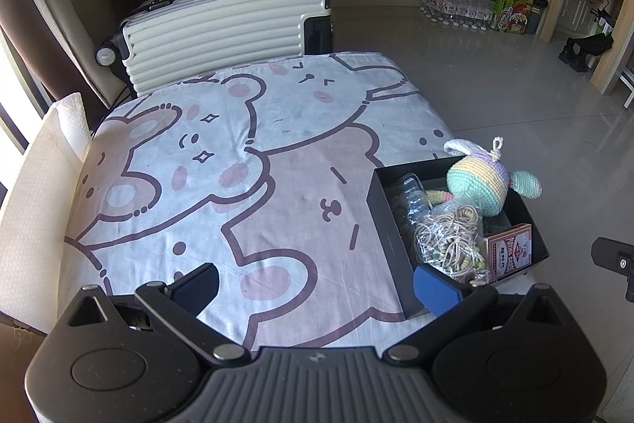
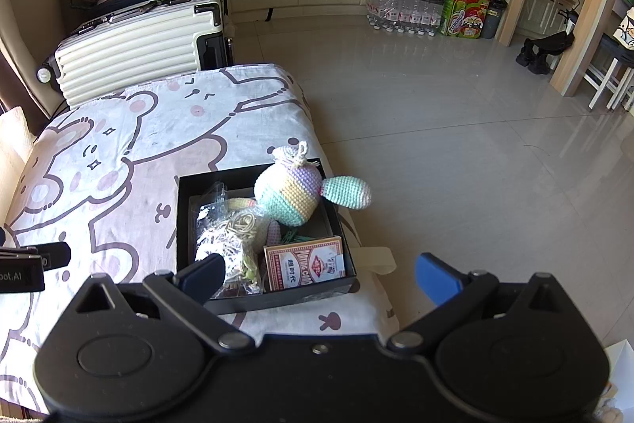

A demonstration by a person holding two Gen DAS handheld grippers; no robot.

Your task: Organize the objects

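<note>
Both pairs of fingers are spread wide and hold nothing: the left gripper (image 1: 315,288) hangs low over the printed cloth (image 1: 245,185) that covers the worktop, with its blue pad near the near corner of the black box (image 1: 390,232), while the right gripper (image 2: 319,276) sits over the box's near edge, one dark finger (image 2: 202,274) just above the bag of rubber bands (image 2: 232,244). That box (image 2: 184,224) stands at the right edge of the worktop and already carries everything in sight: a crocheted toy (image 2: 289,193) whose ear sticks out over the rim, a clear plastic piece (image 2: 210,203), the bag, and a pack of playing cards (image 2: 305,262) leaning against the front wall. No loose items show on the cloth, so the sorting looks nearly or fully done. If anything needs shifting, the toy should be light and squashy and best pinched around its round body instead of the thin loop on top; the bag is probably slippery and shapeless, so gather a fold near its top; the card pack is stiff and takes a grip across its thin sides. The box itself looks like rigid cardboard, best held by one wall.
</note>
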